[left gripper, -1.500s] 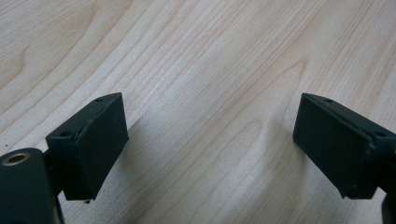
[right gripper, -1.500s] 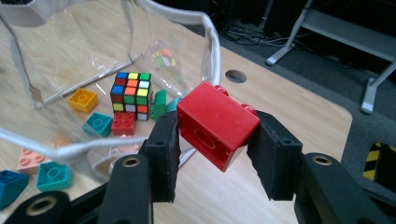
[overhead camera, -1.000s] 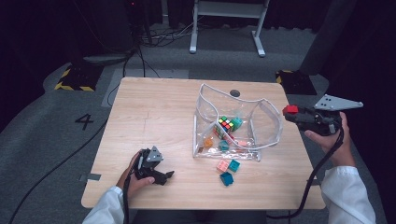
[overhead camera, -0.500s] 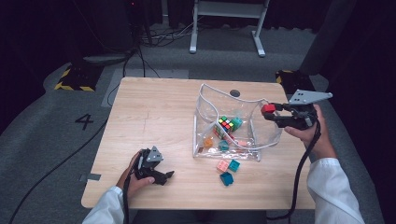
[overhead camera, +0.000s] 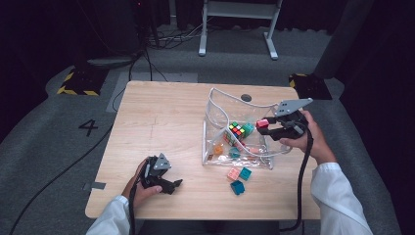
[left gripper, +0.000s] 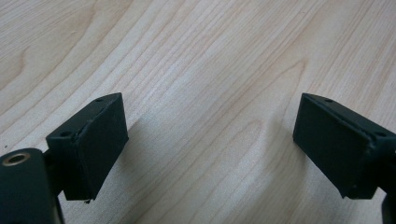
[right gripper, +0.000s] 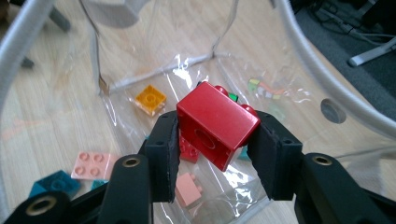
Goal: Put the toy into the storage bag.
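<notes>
The right claw [right gripper: 218, 154] is clenched on a red brick [right gripper: 216, 130], which sits tilted between its two black jaws, studs turned away from the camera. Claw and brick hang over the open mouth of a clear plastic bag [overhead camera: 215, 105] on the worktop [overhead camera: 161, 117]. Below, inside the bag, lie an orange brick [right gripper: 151, 99], a pink brick [right gripper: 189, 188] and a colour cube [overhead camera: 236, 130]. Just outside the bag's near edge lie another pink brick [overhead camera: 233, 174] and two teal bricks [overhead camera: 241, 181]. Well apart, the left claw [left gripper: 210, 149] rests released near the worktop's front edge, jaws wide over bare wood.
</notes>
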Motion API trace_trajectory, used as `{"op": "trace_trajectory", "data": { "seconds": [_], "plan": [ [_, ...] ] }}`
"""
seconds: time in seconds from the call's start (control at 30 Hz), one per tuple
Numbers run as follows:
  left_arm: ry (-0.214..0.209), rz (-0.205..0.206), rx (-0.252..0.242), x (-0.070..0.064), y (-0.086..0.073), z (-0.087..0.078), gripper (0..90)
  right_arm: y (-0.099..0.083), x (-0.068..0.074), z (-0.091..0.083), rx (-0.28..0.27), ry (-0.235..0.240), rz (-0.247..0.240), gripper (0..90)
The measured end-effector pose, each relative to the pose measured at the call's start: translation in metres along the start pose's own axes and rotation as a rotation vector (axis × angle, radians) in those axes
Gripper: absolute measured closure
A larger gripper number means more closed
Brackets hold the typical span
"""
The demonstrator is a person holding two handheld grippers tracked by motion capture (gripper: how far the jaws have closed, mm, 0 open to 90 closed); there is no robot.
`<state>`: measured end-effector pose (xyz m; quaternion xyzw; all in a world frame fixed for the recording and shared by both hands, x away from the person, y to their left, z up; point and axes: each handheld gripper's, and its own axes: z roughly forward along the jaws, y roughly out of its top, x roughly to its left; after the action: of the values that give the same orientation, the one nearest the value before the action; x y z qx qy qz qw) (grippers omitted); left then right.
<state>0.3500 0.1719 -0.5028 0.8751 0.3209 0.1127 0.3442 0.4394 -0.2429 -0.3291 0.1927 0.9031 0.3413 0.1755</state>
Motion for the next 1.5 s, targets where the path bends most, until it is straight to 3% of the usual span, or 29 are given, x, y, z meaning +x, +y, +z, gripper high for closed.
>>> {"op": "trace_trajectory", "data": {
  "seconds": [0.17, 0.53, 0.77, 0.9, 0.97, 1.1, 1.2, 1.37, 1.5],
  "plan": [
    [0.001, 0.000, 0.000, 0.000, 0.000, 0.000, 10.3, 0.007, 0.000, 0.014, 0.098, 0.012, -0.048, 55.0],
    [0.007, 0.006, -0.003, 0.000, 0.000, 0.000, 10.4, 0.011, 0.001, 0.037, 0.271, 0.023, -0.086, 55.0],
    [0.006, 0.005, -0.002, 0.000, 0.000, 0.000, 10.3, 0.004, 0.001, 0.039, 0.423, -0.022, -0.149, 55.0],
    [0.006, 0.006, -0.003, 0.000, 0.000, 0.000, 10.3, -0.003, -0.003, 0.035, 0.507, -0.065, -0.155, 55.0],
    [0.004, 0.003, -0.002, 0.000, 0.000, 0.000, 10.3, -0.006, -0.005, 0.031, 0.511, -0.074, -0.144, 55.0],
    [-0.001, 0.002, -0.002, 0.000, 0.000, 0.000, 10.3, -0.013, -0.009, 0.024, 0.479, -0.085, -0.111, 55.0],
    [-0.001, 0.002, -0.002, 0.000, 0.000, 0.000, 10.3, -0.016, -0.011, 0.018, 0.417, -0.084, -0.089, 52.1],
    [-0.001, 0.003, -0.002, 0.000, 0.000, 0.000, 10.3, -0.026, -0.011, 0.000, 0.224, -0.058, -0.023, 46.4],
    [-0.002, 0.002, -0.002, 0.000, 0.000, 0.000, 10.3, -0.036, -0.002, -0.022, 0.083, -0.077, 0.048, 40.1]
  ]
}}
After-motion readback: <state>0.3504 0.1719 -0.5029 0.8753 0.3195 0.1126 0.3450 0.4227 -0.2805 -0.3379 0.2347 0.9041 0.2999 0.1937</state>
